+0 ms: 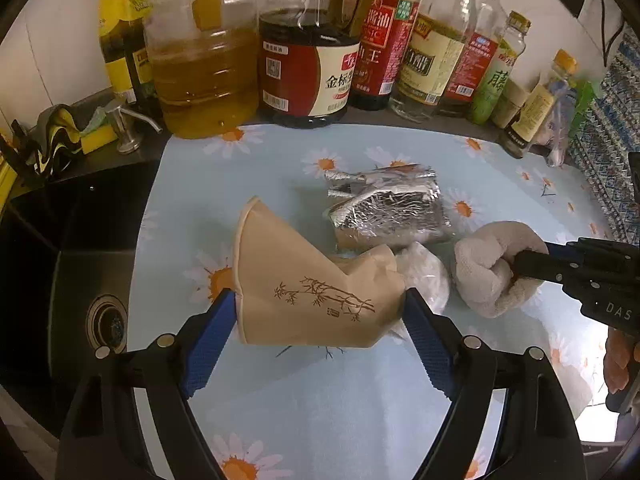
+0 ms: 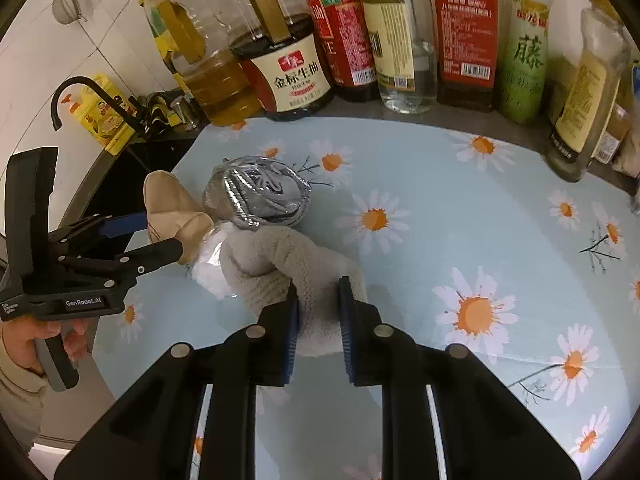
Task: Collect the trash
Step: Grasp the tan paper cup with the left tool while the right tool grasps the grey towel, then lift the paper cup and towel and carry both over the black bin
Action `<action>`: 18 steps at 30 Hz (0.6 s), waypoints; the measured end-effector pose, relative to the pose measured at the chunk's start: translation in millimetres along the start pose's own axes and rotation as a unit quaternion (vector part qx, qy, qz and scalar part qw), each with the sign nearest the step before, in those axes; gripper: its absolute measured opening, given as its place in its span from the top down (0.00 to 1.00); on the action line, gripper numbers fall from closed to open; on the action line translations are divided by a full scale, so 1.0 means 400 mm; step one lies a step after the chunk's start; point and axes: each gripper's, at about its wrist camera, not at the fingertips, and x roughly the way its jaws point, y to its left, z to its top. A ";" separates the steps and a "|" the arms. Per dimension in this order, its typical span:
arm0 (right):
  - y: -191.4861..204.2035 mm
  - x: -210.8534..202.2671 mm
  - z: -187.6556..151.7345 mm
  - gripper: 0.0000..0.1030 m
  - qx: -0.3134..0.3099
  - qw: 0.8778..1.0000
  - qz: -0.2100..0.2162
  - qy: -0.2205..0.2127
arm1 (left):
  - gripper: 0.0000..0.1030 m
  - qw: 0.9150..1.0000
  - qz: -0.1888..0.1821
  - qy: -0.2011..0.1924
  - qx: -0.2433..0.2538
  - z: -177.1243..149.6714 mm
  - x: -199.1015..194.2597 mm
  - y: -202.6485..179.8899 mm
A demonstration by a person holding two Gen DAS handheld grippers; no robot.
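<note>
Left tongs (image 1: 320,308) clamp paper cup (image 1: 304,288); foil wrapper (image 1: 388,216) behind

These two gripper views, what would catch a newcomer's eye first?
The left gripper clamps a tan paper cup with a bamboo drawing at the middle of the daisy-print mat. Beside it, the right gripper pinches a crumpled grey-white cloth. Behind them lies a shiny silver foil pouch.

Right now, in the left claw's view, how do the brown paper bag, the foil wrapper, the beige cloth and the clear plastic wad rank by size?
1. Brown paper bag, though it is nearest the camera.
2. Foil wrapper.
3. Beige cloth, close to the foil; unsure.
4. Clear plastic wad, partly hidden.
</note>
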 end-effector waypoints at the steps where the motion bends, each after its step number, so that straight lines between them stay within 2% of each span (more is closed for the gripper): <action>1: 0.003 -0.006 -0.002 0.80 0.000 1.000 -0.001 -0.002 | 0.21 1.000 -0.001 -0.001 -0.001 -0.003 -0.005 0.001; 18: 0.121 -0.105 -0.108 0.81 0.004 1.000 -0.004 -0.018 | 0.21 0.999 -0.027 -0.026 -0.007 -0.142 -0.149 0.018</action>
